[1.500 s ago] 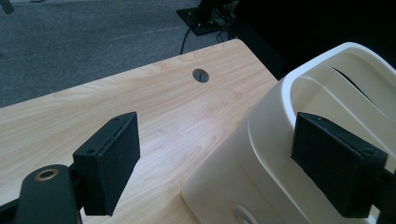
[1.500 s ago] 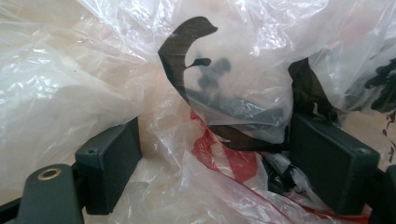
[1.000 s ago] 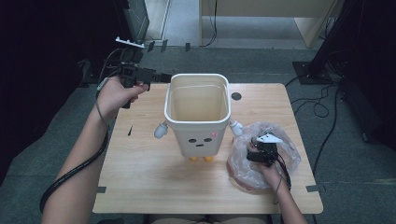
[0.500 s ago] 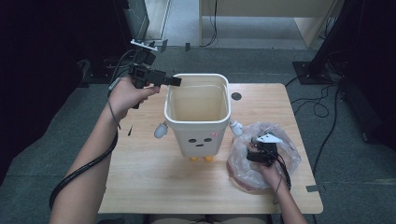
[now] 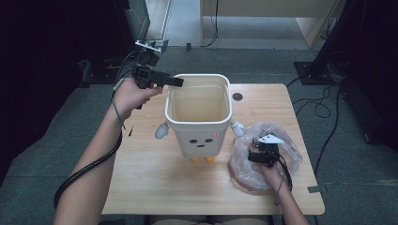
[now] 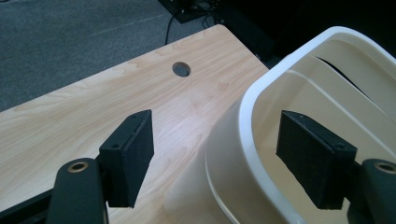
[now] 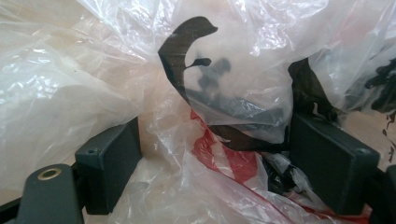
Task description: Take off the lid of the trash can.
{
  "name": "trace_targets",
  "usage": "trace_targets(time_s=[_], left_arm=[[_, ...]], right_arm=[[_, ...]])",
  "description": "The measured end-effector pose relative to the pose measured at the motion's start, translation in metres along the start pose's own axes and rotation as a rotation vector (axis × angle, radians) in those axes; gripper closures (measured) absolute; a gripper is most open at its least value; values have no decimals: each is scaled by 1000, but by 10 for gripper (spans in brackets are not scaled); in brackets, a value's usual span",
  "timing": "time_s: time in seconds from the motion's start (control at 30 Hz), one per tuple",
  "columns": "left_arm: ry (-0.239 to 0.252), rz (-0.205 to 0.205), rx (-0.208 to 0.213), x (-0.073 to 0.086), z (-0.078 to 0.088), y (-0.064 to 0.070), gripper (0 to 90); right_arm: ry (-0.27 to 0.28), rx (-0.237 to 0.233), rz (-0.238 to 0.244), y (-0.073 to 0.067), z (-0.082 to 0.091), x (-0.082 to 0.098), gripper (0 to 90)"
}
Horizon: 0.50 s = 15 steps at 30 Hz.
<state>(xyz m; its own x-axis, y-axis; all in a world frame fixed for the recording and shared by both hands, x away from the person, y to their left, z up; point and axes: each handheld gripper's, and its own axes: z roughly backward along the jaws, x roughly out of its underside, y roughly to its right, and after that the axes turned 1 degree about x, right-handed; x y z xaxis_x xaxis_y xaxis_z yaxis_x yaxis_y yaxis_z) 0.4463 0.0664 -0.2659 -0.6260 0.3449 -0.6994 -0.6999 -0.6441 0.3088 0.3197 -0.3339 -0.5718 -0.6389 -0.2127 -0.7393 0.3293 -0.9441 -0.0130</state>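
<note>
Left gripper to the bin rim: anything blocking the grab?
Nothing visible. The left gripper already straddles the bin's rim, one jaw outside the wall, one inside, and the jaws have just been closing, pads not yet pressing. The right gripper sits apart in the plastic bag.

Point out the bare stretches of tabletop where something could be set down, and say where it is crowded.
Widest free patch: the table left of the white bin, down to the near edge. A smaller one lies in the far right corner past the cable hole. Crowded: the near right, under the crumpled plastic bag and right claw; the left claw straddles the bin's rim, not yet gripping.
</note>
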Motion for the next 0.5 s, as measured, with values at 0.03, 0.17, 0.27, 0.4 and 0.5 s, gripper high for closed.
trace_targets(time_s=[0.03, 0.17, 0.27, 0.4, 0.5], left_arm=[[-4, -3, -1, 0, -1, 0, 298], [-15, 5, -4, -1, -3, 2, 345], [-12, 7, -20, -2, -3, 3, 386], [-35, 13, -29, -2, -4, 3, 455], [-54, 30, -29, -2, -5, 3, 517]], right_arm=[[0, 0, 0, 0, 0, 0, 175], [0, 0, 0, 0, 0, 0, 175], [0, 0, 0, 0, 0, 0, 175], [0, 0, -1, 0, 0, 0, 175], [0, 0, 0, 0, 0, 0, 175]])
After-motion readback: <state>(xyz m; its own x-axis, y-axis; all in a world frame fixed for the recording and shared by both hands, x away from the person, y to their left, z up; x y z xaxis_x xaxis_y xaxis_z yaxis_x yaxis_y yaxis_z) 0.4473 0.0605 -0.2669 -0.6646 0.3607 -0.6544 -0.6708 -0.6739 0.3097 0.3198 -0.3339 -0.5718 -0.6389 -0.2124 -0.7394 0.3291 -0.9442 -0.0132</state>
